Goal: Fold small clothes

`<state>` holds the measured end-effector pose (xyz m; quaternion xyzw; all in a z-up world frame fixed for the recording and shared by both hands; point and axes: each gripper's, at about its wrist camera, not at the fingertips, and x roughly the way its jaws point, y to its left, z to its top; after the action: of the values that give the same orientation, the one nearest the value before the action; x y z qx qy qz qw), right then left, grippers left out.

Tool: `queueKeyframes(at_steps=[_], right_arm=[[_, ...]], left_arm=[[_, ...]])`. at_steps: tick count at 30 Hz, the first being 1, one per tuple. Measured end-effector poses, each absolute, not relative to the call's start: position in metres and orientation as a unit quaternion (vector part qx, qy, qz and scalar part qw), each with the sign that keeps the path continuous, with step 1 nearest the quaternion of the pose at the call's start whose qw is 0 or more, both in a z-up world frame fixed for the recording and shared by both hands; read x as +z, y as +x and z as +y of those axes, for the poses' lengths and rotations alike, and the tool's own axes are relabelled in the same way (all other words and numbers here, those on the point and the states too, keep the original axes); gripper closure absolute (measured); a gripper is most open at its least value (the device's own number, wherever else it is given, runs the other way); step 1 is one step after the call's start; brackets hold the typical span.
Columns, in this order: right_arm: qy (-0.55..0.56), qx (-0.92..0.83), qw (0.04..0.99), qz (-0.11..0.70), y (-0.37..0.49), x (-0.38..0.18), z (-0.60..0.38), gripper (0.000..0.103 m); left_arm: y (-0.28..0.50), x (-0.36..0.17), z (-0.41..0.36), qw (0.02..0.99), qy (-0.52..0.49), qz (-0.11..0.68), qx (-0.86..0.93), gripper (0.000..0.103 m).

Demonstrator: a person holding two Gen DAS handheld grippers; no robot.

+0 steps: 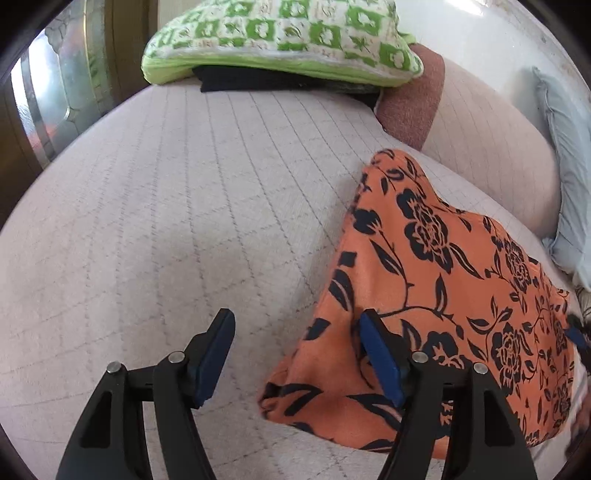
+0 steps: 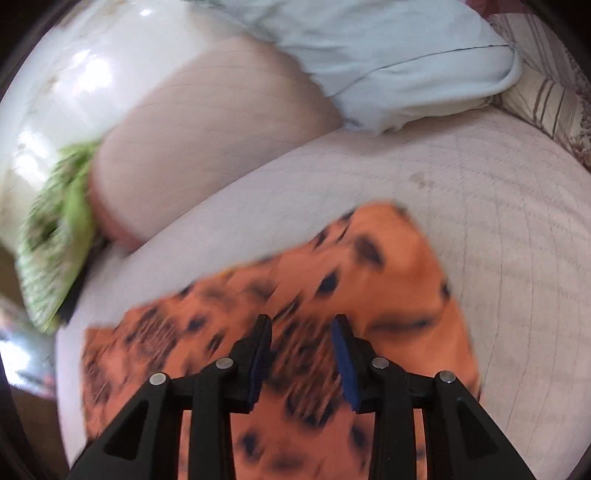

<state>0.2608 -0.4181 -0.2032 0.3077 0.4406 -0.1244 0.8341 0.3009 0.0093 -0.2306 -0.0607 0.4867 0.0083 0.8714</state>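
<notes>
on the pale quilted bed cover [image 1: 177, 206] lies the orange garment with black flowers [image 1: 454, 280], already folded into a rough oblong. seen from the left wrist, its long axis runs from a narrow rounded end far up the bed, near the brown cushion [image 1: 413, 107], down towards the camera, where its wider end bunches at a loose corner. seen from the right wrist, the same cloth [image 2: 369, 273] stretches slantwise from lower left to upper right, badly blurred, so its edges and print are hard to read. no label, brand or writing can be made out on it.

the left gripper [image 1: 295, 354] is spread wide, with nothing clamped; one blue pad [image 1: 380, 354] stands over the garment's near edge, the other over bare cover. the right gripper [image 2: 301, 354] stands partly parted above the cloth; whether its pads pinch any fabric i cannot tell through the blur.

a green patterned pillow [image 1: 280, 33] rests at the far end, and a light blue pillow [image 2: 388, 55] lies beside the bolster.
</notes>
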Motion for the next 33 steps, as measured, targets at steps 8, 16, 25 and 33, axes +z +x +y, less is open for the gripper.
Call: queueKeyframes(at_steps=[8,16,25,33], right_arm=[[0.213,-0.097,0.842,0.486,0.179,-0.217,-0.336,0.065],[0.333,-0.037,0.846,0.415,0.136,-0.194,-0.338,0.062],[0.39,0.036,0.832,0.394,0.172,-0.2,-0.319,0.047],[0.376,0.028,0.846,0.377,0.156,-0.199,-0.318,0.047]], left_arm=[[0.301,-0.237,0.01,0.857,-0.037,0.514,-0.006,0.031],[0.301,-0.209,0.063,0.874,-0.111,0.473,0.026,0.031],[0.285,-0.215,0.065,0.851,-0.167,0.498,-0.017,0.031],[0.258,-0.239,0.043,0.821,-0.202,0.532,-0.038,0.031]])
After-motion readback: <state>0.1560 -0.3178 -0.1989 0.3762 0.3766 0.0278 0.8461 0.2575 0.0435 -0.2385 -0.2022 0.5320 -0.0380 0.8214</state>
